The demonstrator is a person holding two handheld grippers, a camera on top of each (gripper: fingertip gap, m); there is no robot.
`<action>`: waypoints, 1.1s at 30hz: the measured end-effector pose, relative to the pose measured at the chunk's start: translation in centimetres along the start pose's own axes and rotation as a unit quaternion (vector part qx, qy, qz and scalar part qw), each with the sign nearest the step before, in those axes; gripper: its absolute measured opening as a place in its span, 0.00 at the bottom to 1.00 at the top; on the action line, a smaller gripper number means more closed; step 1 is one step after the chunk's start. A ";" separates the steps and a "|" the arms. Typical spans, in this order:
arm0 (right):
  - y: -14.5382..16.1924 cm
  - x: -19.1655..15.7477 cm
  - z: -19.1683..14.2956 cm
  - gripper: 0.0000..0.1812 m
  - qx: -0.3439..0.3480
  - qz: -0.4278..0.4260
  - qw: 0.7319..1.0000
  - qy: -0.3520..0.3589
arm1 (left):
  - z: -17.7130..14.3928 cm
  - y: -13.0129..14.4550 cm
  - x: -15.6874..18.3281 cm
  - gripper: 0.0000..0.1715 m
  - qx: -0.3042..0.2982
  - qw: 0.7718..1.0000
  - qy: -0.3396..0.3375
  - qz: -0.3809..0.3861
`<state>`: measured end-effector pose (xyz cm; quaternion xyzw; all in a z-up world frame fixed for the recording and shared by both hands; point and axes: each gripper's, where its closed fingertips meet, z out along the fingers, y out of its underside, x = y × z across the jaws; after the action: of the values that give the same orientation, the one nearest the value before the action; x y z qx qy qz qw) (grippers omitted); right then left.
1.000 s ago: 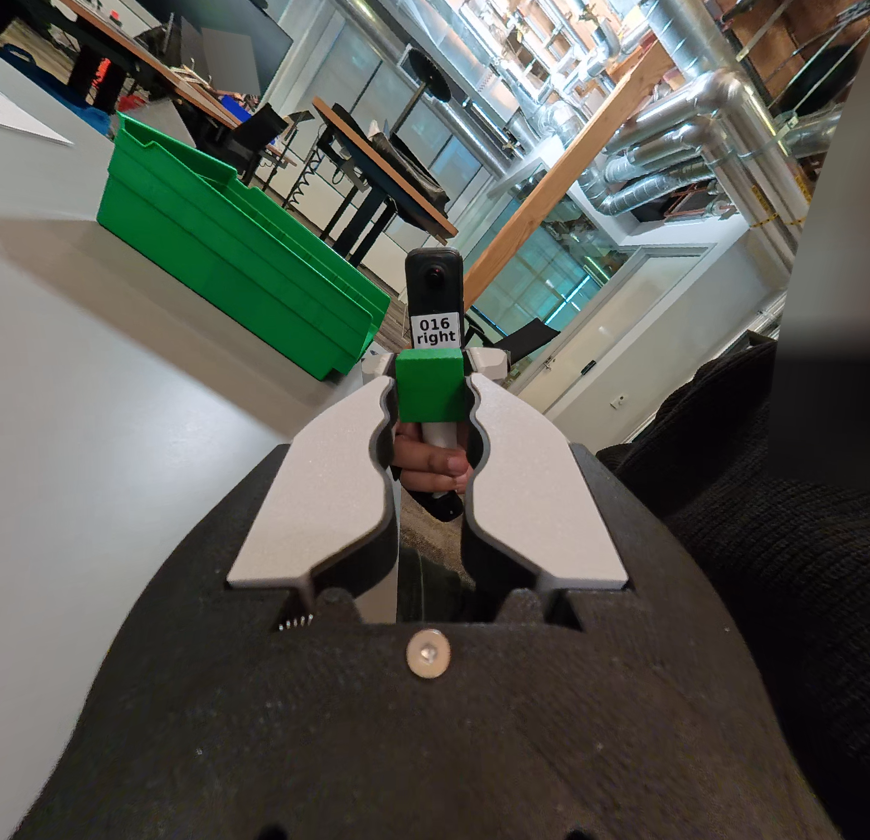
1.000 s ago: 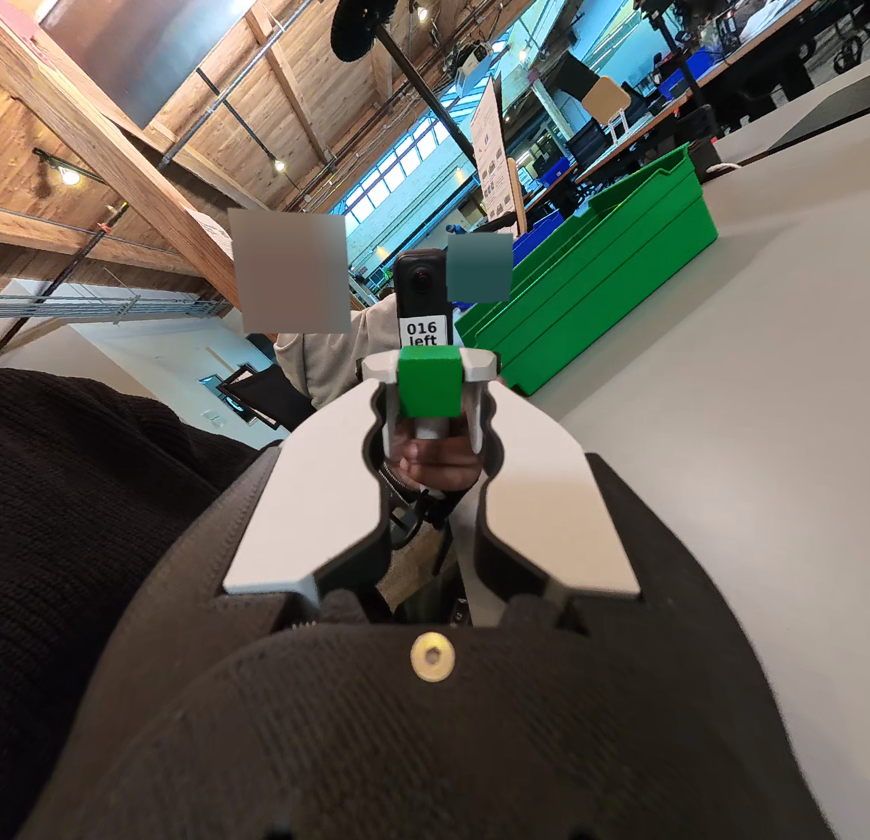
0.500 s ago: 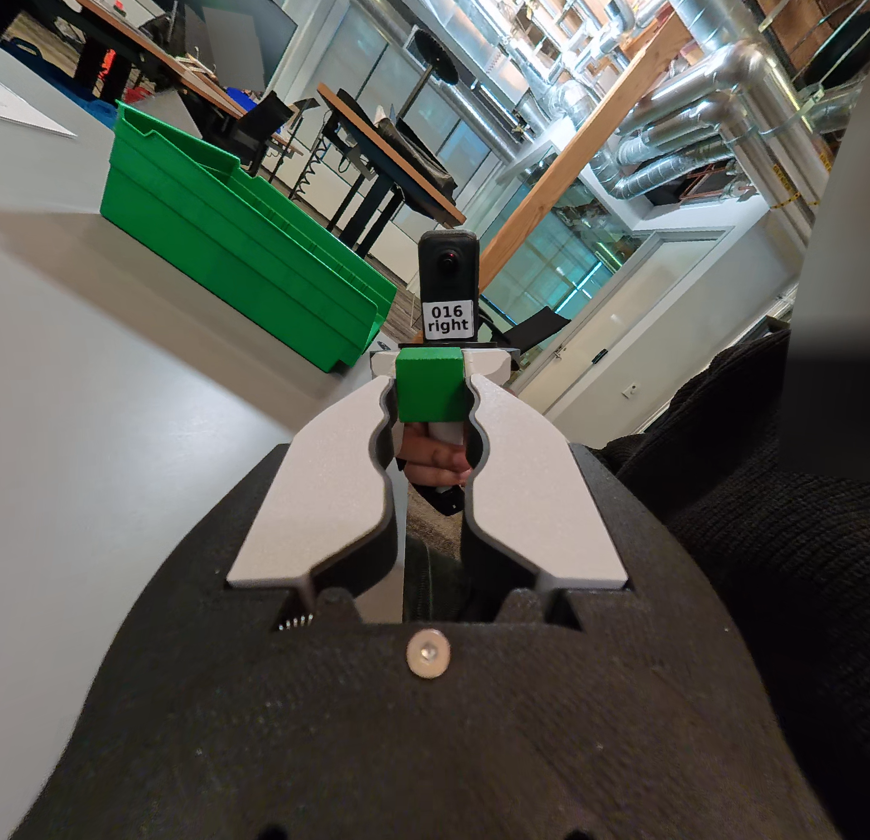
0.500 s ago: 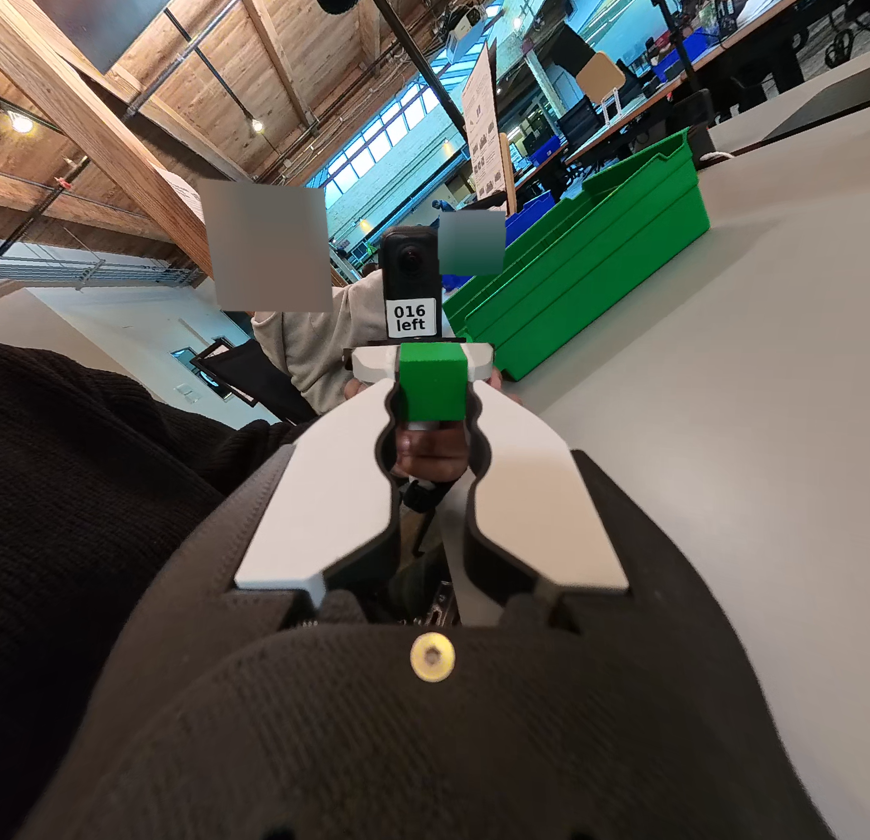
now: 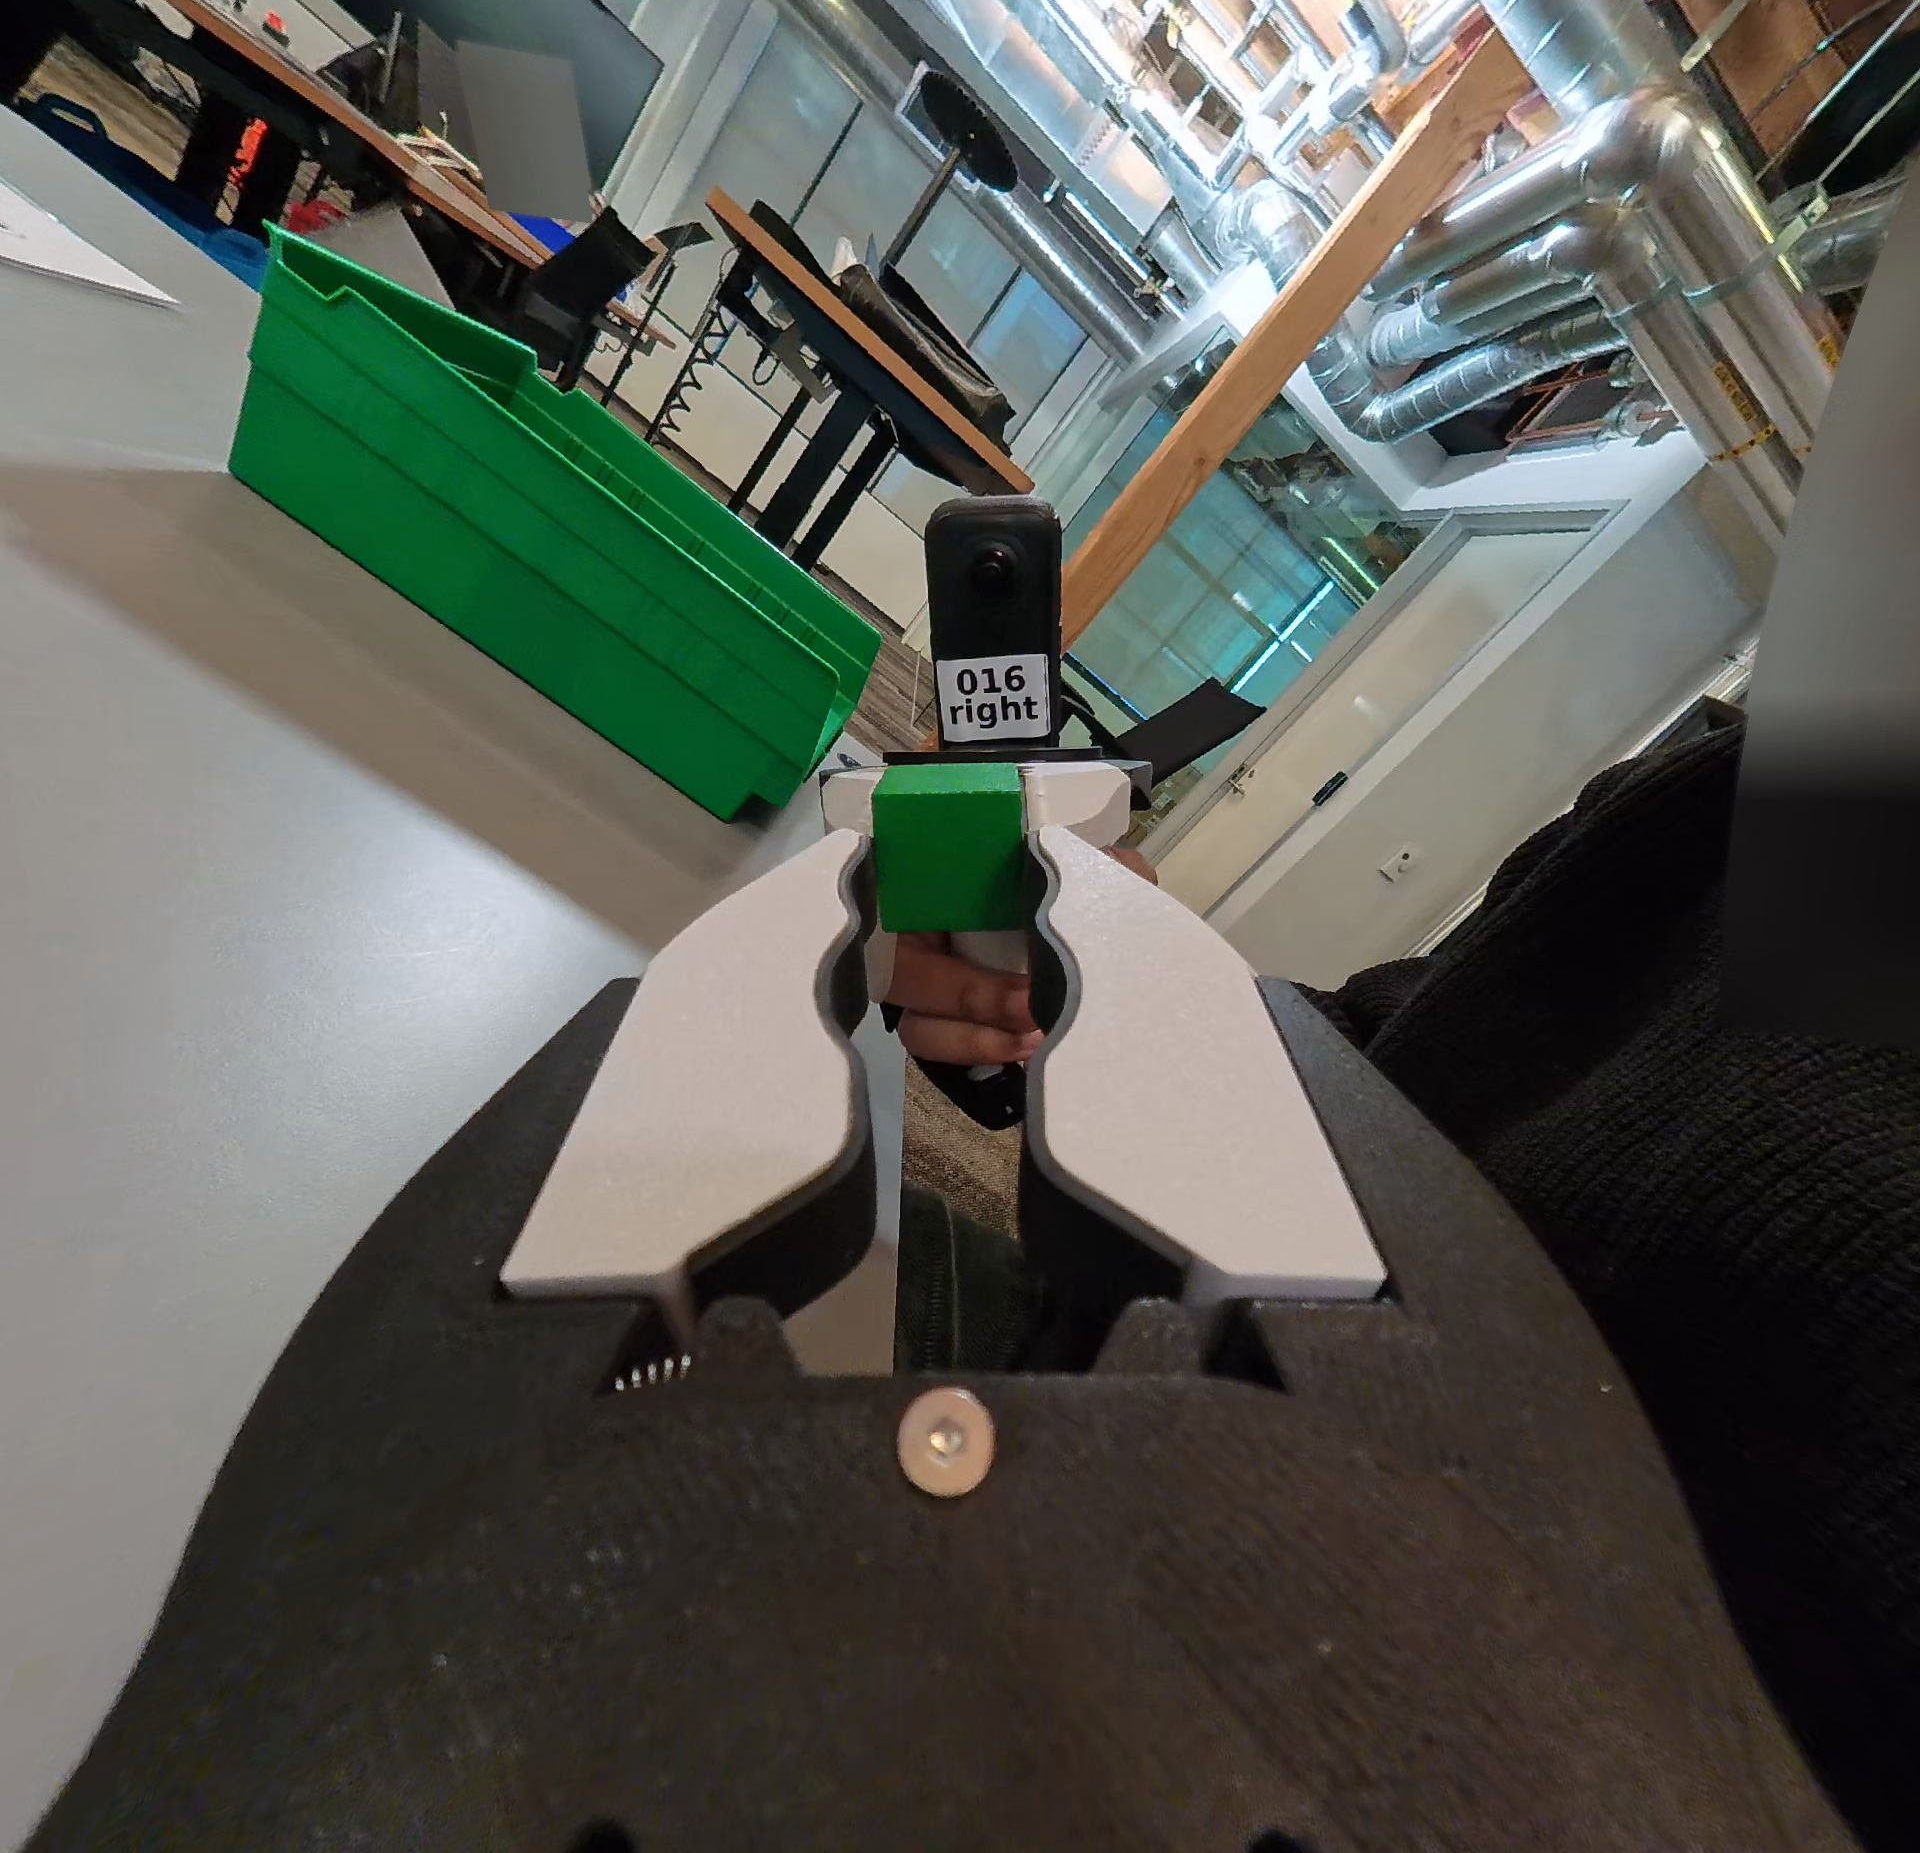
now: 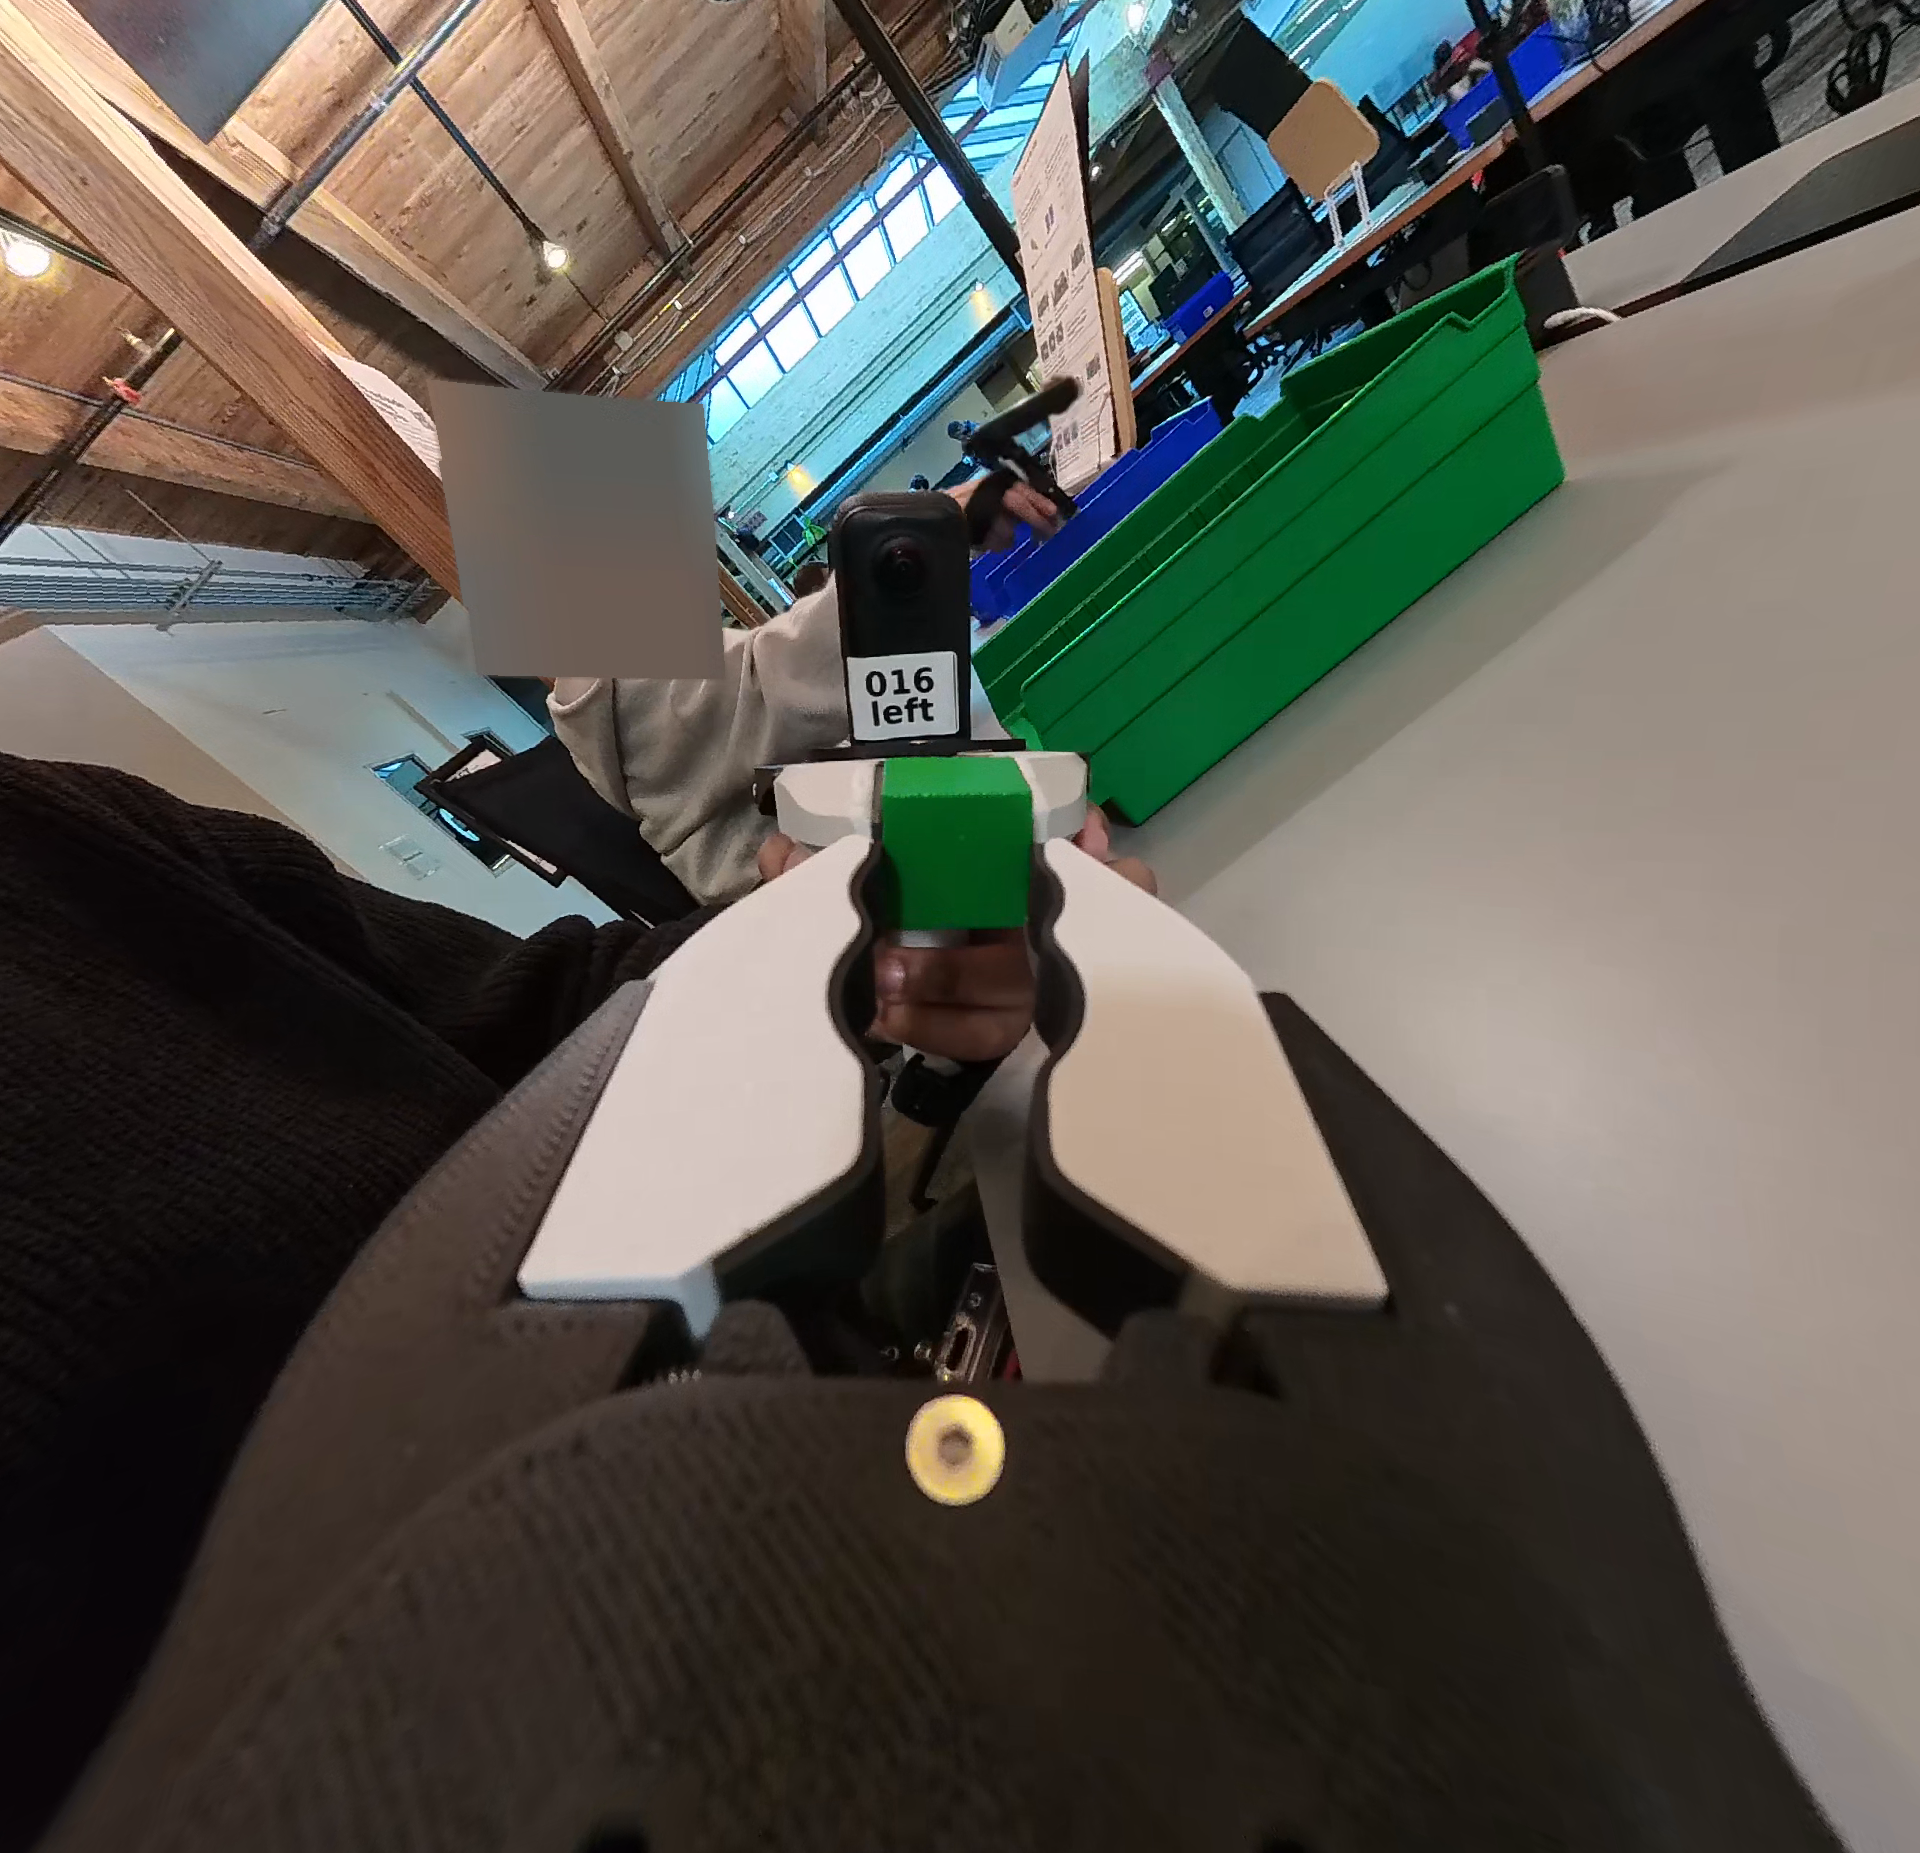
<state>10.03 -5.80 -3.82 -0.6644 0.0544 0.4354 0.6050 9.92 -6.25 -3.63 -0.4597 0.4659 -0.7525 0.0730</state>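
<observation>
Pinching one green block point(image 5: 948, 845) from opposite sides, the two grippers are meeting nose to nose just off the edge of a grey table point(image 5: 208, 868). In the left wrist view, the left gripper point(image 5: 948, 858) is clamping its white fingers point(image 5: 748, 1024) on the block's near end, with the block sitting right at the fingertips. Directly beyond it, the right gripper point(image 5: 977, 790) is facing back, its white tips hugging the far end, a black camera point(image 5: 992, 598) with a white sticker standing upright on top, and a hand point(image 5: 961, 1003) wrapping the handle below. From the right wrist view the picture is mirroring itself: the right gripper point(image 6: 954, 858) is squeezing the same green block point(image 6: 954, 853) between its fingertips, and the left gripper point(image 6: 930, 790) is showing just behind it with its own black camera point(image 6: 900, 598). A stack of green bins point(image 5: 540, 515) is resting on the table ahead and to the left of the left claw, well apart from it; in the right wrist view those green bins point(image 6: 1299, 577) are lying ahead and to the right. A black knitted sleeve point(image 5: 1662, 1180) is filling the right side of the left view, and a person in a beige top point(image 6: 686, 764) is sitting beyond, behind the block.
</observation>
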 end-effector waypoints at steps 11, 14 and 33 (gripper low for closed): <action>-0.2 0.2 -0.1 0.15 0.004 0.003 1.000 0.002 | -0.1 -0.2 -0.1 0.15 0.006 1.000 0.000 -0.006; -0.2 0.2 -0.1 0.15 0.003 0.003 1.000 0.002 | -0.1 -0.2 -0.1 0.15 0.006 1.000 -0.001 -0.006; -12.1 3.7 -13.8 0.15 0.031 -0.205 0.955 0.211 | -0.7 -0.9 -0.7 0.12 0.026 0.999 -0.007 -0.022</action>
<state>26.64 -12.68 1.45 -0.7187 0.0570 0.1499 0.6766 10.09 -4.97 -3.45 -0.4734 0.4356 -0.7623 0.0712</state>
